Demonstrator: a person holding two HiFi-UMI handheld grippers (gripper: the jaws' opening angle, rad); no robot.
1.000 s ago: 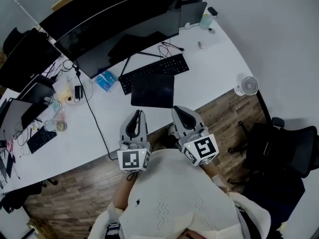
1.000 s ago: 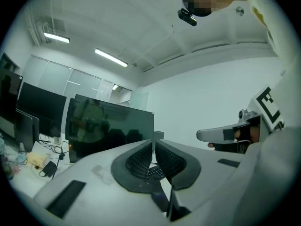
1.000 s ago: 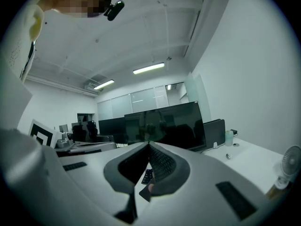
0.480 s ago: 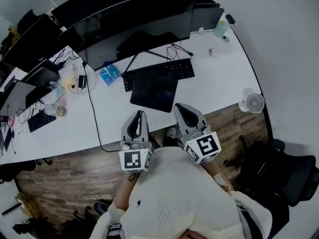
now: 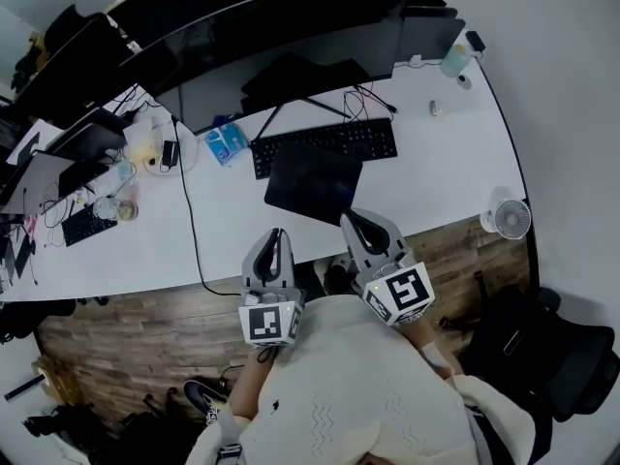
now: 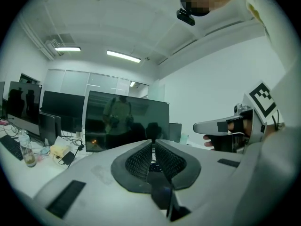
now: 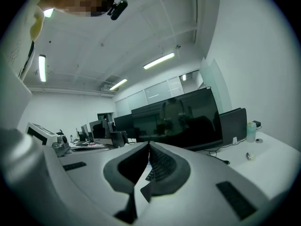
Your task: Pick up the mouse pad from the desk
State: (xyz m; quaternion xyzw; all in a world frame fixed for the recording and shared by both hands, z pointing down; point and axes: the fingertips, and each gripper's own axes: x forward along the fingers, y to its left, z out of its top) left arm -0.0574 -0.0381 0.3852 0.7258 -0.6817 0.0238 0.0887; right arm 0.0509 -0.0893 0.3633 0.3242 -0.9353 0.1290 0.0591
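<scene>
Mouse pad (image 5: 312,182) lies flat; left gripper (image 5: 276,233) and right gripper (image 5: 350,218), fingers (image 6: 138,160) closed on nothing, may only shove it away.

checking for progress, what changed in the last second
The head view swung, so the desk sits differently in it. The left gripper and right gripper shifted only slightly, near the desk's edge. Nothing taken or let go. Both stay shut and empty; the mouse pad lies untouched by the keyboard.
</scene>
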